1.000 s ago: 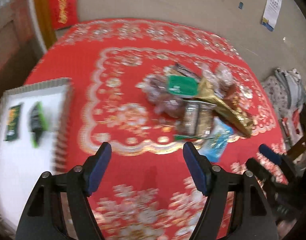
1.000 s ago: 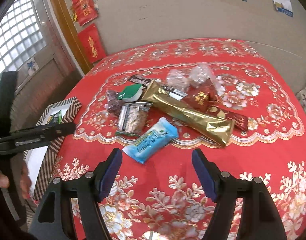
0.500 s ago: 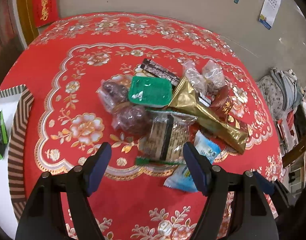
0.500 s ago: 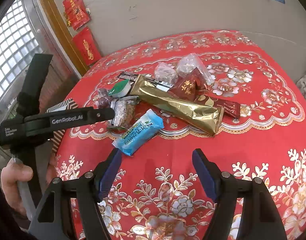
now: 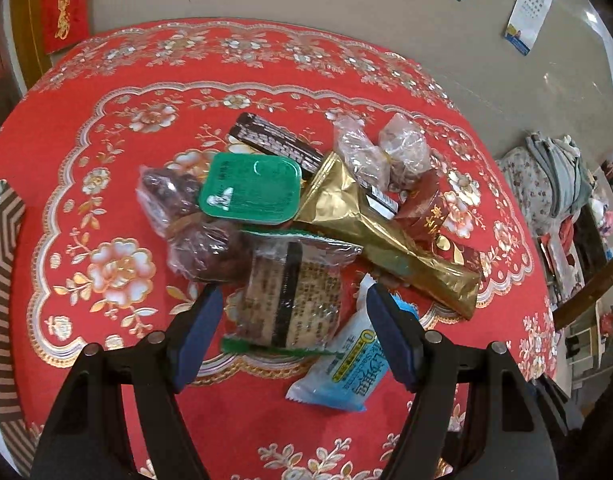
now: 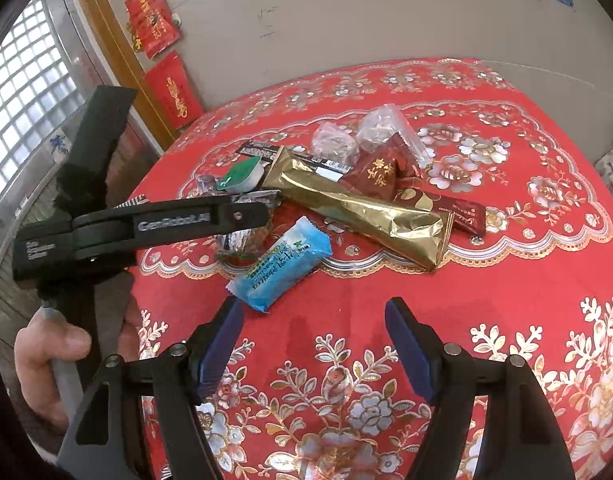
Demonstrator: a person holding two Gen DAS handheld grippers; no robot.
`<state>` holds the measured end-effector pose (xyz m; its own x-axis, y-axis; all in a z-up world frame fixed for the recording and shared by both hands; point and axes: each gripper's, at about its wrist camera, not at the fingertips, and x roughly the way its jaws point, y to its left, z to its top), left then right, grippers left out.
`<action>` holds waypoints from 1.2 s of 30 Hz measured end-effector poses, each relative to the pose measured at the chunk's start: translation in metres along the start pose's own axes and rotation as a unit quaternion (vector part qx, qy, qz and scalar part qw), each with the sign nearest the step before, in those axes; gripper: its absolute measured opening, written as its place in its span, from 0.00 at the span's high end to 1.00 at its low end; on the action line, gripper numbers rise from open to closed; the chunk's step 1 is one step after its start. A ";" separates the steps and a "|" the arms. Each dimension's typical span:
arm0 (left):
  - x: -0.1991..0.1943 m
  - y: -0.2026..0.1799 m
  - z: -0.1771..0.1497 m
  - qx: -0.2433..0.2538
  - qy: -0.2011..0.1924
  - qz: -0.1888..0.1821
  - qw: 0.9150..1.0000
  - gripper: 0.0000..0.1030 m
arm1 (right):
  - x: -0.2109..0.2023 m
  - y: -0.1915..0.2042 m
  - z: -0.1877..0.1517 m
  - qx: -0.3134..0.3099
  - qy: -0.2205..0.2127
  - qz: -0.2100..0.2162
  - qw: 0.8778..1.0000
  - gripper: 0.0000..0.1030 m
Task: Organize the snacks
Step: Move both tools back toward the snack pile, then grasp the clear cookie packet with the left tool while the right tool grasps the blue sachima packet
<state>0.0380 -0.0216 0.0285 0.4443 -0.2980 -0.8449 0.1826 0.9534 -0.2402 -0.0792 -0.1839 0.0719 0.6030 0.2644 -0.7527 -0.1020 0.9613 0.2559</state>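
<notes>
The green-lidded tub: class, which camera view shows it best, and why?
The left wrist view: the green-lidded tub lies fully visible, lid facing the camera, atop the snack pile. The right wrist view shows it small, edge-on and partly hidden behind the left gripper.

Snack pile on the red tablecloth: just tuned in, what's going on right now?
A person holds a gripper in each hand over a heap of snacks. The left gripper is open, its jaws either side of the clear-wrapped cracker pack at the near edge of the pile, not yet pressing it. The right gripper is also open and empty, over bare tablecloth short of the blue packet. The gold pouch and green-lidded cup lie untouched.
</notes>
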 end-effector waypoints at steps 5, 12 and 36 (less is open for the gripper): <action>0.009 0.001 0.002 0.001 0.000 0.004 1.000 0.28 | 0.001 -0.001 -0.001 0.000 0.003 0.000 1.000 0.27; 0.013 0.006 0.001 0.020 0.003 0.029 0.999 0.51 | 0.009 0.000 0.002 0.005 0.012 -0.002 1.000 0.27; -0.045 0.088 -0.037 -0.028 -0.011 0.063 0.998 0.51 | 0.099 0.074 0.039 -0.093 0.082 -0.098 0.988 0.29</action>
<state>0.0022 0.0771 0.0277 0.4801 -0.1762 -0.8593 0.0744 0.9843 -0.1603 0.0036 -0.0901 0.0402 0.4915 0.0671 -0.8683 -0.1486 0.9889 -0.0077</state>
